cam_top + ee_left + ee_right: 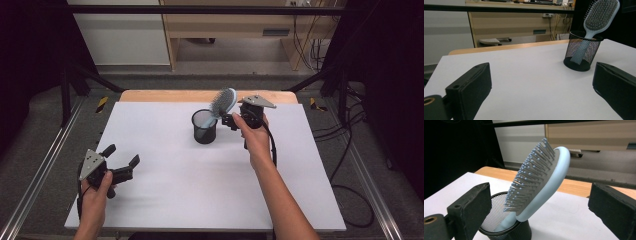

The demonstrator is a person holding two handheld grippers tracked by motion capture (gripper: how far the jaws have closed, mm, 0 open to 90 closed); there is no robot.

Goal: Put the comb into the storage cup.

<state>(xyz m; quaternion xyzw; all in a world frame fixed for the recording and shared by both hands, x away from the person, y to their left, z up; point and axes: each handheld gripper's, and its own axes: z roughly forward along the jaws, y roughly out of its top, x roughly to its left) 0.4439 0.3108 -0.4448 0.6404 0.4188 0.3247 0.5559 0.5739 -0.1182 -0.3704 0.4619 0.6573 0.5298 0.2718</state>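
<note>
High view first: we've got a pale blue plastic paddle hairbrush (223, 102) standing handle-down in a round black wire-mesh cup (204, 127), around the middle of the far half of the white tabletop (200, 180). The brush head leans right over the cup's rim, toward our right gripper (228, 121). That gripper sits just beside the cup with its jaws spread wide, clamping nothing; in the right gripper view the bristle pad, all fine pins with little ball tips, hangs between the two matte black jaw pads without touching either, far as we can see. Our left gripper (122, 162) is well apart, near the front left corner, jaws also wide open and empty. Plenty of bare white surface between the two. The cup stands close to the table's wooden far edge (200, 95), and through the mesh in the left gripper view the handle shows resting inside.
</note>
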